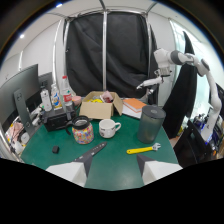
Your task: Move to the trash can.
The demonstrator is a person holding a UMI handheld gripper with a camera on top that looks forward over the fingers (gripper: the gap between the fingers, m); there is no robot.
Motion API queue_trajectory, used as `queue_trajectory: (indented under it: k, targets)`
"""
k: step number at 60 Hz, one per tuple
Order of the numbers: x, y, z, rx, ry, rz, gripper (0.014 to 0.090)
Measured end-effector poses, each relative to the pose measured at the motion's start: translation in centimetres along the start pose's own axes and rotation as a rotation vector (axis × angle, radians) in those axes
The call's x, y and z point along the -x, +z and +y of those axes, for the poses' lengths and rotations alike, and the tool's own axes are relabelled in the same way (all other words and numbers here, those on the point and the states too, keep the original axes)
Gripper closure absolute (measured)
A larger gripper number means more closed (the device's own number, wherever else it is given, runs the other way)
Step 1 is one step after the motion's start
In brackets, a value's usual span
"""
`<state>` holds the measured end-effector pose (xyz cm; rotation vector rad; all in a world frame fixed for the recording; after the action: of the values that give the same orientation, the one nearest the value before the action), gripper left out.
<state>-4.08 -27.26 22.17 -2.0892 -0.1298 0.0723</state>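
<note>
**Empty tongs, bin ahead to the right**

The gripper (116, 167) is spread wide and holds nothing, fitting a plain approach. The trash can (150, 123), a dark cylinder, stands upright right of centre on the green table (115, 150), beyond the yellow wrench (143, 149), beside the white mug (108, 128).

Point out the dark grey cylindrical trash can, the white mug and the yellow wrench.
dark grey cylindrical trash can (150, 125), gripper view, its side wall
white mug (107, 129), gripper view, its outer side
yellow wrench (143, 149), gripper view, its handle
</note>
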Motion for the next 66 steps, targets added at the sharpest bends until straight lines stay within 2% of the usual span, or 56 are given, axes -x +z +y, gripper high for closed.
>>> queue_trajectory:
  k: [13,21,29,38,51,66]
  targets:
    - [-2.4,-2.5,4.0,0.044,0.003,0.030,0.0191]
    - [-6.3,-3.1,6.4,0.084,0.008,0.081,0.0191]
    - [-10.5,-2.0,6.5,0.090,0.012,0.127,0.0193]
    - [-14.2,1.7,4.1,0.065,-0.019,0.138,0.0192]
    - [-17.0,9.4,-0.1,0.020,-0.031,0.108,0.0191]
    - [-18.5,16.9,-1.7,0.036,-0.002,0.090,0.0191]
